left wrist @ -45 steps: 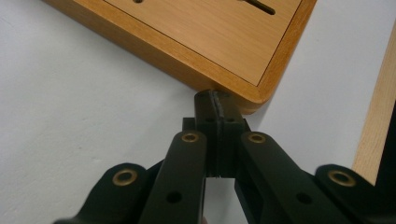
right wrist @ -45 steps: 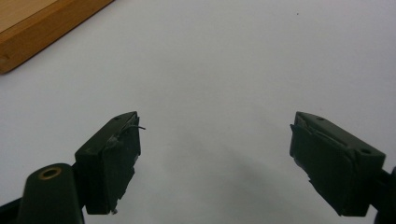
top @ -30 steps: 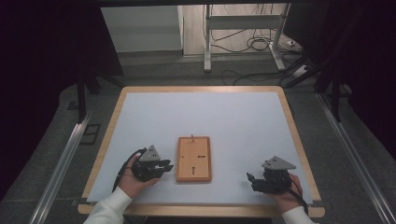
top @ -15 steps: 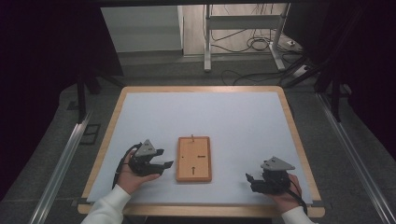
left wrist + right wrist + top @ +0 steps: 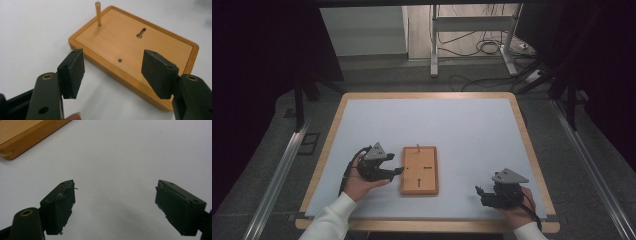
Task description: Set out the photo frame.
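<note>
Overhead, the wooden board (image 5: 419, 170) lies flat on the white table (image 5: 462, 130), near its front edge. The left gripper (image 5: 398, 170) sits just beside the board's left side, jaws pointing at it; the right gripper (image 5: 479, 192) rests well apart near the front right corner. The left gripper view adds detail: a thin upright peg (image 5: 98, 14) at the board's far corner, a slot (image 5: 141, 32) and a small hole (image 5: 120, 60). Both grippers have jaws spread wide, holding nothing. The right gripper view catches one board corner (image 5: 22, 137).
</note>
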`<state>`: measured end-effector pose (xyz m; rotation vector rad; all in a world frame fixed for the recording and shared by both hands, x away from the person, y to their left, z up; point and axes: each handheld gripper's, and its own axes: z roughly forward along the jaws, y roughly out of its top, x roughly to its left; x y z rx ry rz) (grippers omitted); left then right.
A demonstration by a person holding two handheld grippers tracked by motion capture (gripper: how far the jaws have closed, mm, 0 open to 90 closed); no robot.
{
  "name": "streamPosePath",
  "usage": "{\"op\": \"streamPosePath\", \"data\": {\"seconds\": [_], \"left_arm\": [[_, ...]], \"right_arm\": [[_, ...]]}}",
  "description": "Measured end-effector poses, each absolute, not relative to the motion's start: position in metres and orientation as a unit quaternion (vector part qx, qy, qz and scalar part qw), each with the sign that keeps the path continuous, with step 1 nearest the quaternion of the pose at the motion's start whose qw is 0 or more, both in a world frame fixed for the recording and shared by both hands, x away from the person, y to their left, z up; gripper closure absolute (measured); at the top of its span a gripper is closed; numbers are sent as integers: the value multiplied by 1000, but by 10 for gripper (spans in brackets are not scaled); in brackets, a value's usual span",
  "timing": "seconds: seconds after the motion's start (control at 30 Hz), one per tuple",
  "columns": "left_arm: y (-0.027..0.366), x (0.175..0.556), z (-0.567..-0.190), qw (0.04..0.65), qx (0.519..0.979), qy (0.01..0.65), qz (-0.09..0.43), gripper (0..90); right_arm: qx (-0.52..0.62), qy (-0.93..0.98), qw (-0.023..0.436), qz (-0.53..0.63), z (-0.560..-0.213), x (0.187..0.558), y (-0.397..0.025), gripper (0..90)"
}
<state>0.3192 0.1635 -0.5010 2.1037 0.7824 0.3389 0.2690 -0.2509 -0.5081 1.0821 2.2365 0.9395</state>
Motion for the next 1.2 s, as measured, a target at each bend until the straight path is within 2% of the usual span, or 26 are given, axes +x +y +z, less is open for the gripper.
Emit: {"op": "streamPosePath", "data": {"seconds": [0.77,1.2], "left_arm": [[143,347,-489,433,838,308,127,348],[129,363,-495,423,845,302,124,365]], "right_arm": [[393,816,243,348,-508,267,-250,166],[389,813,248,356,-506,266,-250,165]]}}
